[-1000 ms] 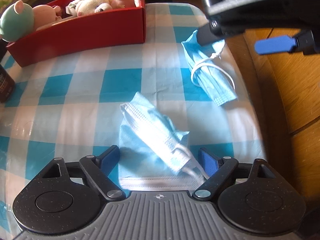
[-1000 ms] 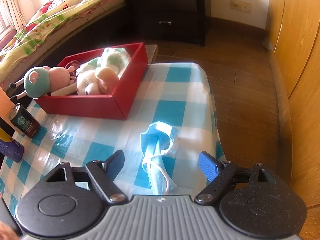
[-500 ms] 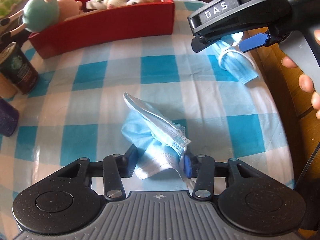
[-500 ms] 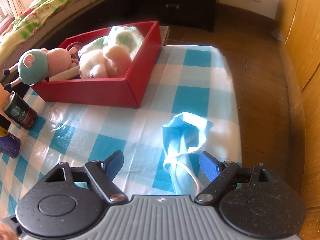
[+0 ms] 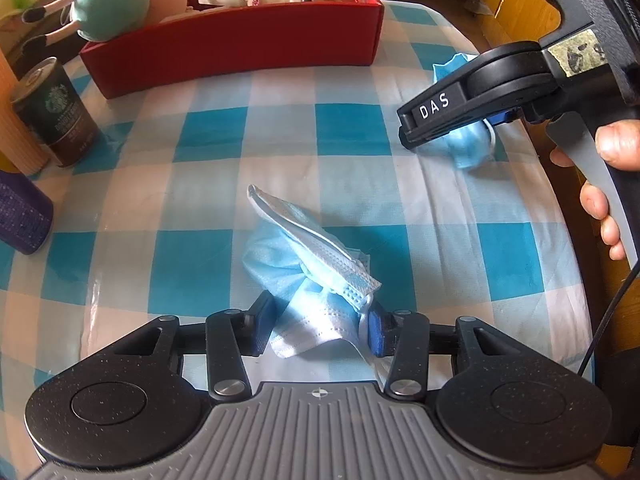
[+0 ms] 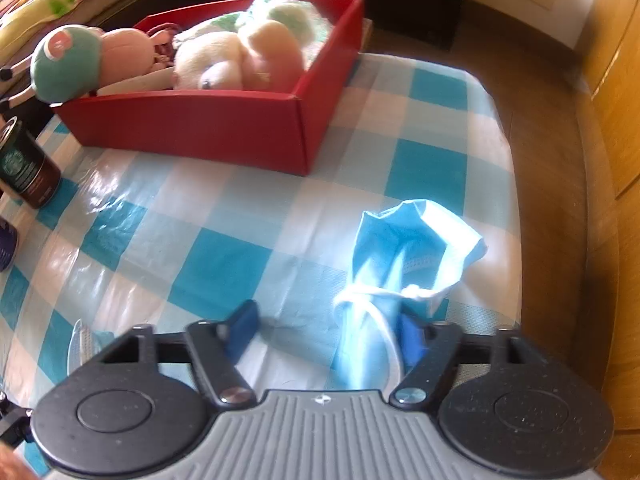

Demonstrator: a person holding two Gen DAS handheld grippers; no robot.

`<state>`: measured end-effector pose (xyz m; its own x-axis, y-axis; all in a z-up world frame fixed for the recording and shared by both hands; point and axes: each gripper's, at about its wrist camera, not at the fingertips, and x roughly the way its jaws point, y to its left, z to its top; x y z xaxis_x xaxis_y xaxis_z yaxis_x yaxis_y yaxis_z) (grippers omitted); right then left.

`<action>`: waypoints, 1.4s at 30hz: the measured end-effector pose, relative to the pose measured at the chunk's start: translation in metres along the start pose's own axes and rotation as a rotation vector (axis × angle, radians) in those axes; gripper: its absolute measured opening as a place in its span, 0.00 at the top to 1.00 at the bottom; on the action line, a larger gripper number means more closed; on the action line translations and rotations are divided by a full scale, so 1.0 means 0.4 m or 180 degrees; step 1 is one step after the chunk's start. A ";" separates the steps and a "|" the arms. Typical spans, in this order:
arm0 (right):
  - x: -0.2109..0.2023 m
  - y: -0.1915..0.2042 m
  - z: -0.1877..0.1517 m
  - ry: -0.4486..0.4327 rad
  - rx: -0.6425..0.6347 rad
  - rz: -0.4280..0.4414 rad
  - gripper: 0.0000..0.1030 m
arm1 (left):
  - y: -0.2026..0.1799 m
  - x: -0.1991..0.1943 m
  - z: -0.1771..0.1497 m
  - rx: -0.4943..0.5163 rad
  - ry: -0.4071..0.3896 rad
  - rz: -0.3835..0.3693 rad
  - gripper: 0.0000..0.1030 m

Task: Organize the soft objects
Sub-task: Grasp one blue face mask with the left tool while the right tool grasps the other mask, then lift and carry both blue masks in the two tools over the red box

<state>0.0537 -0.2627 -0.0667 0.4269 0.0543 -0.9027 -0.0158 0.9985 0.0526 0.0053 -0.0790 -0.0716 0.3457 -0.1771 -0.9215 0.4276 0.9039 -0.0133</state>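
Two crumpled blue face masks lie on the blue-checked tablecloth. My left gripper (image 5: 320, 326) is shut on the near mask (image 5: 308, 256), its blue pads pinching the mask's lower end. My right gripper (image 6: 326, 330) is partly open around the second mask (image 6: 400, 272) near the table's right edge; the mask rests against the right pad and the left pad stands apart. This gripper and mask also show in the left wrist view (image 5: 468, 144). A red box (image 5: 240, 48) at the back holds plush toys (image 6: 236, 56).
A teal-headed plush (image 5: 112, 4) hangs over the box's left end. A dark coffee can (image 5: 56, 112) and a purple can (image 5: 20, 216) stand at the left. The table's right edge (image 6: 516, 240) drops to a wooden floor beside wooden cabinets.
My left gripper closed on the near mask and lifted back, widening its view. My right gripper moved down around the second mask and its jaws narrowed.
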 end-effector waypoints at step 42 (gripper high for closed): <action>-0.202 0.065 0.006 -0.0596 -0.0260 0.0801 1.00 | 0.125 -0.114 0.130 -0.0507 -0.0543 -0.0033 0.69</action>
<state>0.0209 -0.2412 0.0084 0.5592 0.3047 -0.7711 -0.2112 0.9517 0.2229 0.0543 -0.0458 -0.0099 0.4840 -0.2378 -0.8421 0.2993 0.9493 -0.0960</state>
